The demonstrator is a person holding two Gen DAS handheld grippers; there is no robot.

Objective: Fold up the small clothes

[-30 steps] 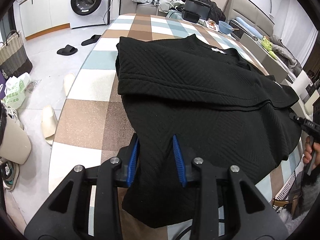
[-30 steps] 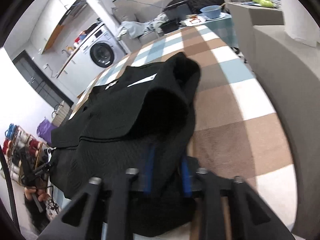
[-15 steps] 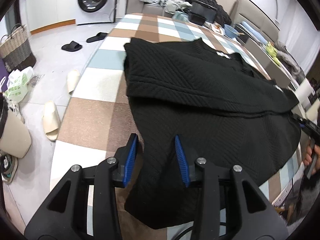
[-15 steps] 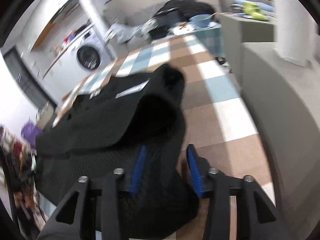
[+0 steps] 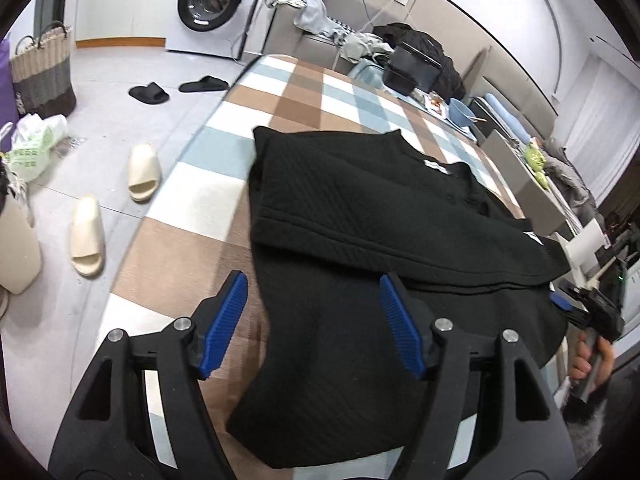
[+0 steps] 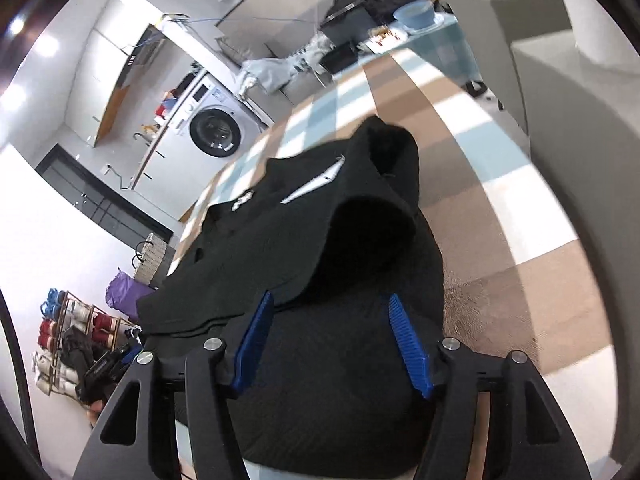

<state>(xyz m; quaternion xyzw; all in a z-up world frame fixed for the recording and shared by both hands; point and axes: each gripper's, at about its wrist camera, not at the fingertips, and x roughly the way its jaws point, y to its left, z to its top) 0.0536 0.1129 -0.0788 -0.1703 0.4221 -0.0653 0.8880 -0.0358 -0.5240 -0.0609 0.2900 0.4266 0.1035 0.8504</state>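
A black ribbed garment lies on the checked tablecloth, its far part folded over the near part, a white label near the collar. My left gripper is open above its near left hem, holding nothing. My right gripper is open above the garment's other near edge, also empty. The right gripper also shows at the right edge of the left wrist view. A raised hump of cloth stands at the far end.
A black box, a blue bowl and piled clothes sit at the table's far end. Slippers, a basket and a washing machine are on the floor to the left. A grey sofa runs along the right.
Both grippers let go of the garment and opened wide. Both have drawn back and up from the near hem, which now lies on the table.
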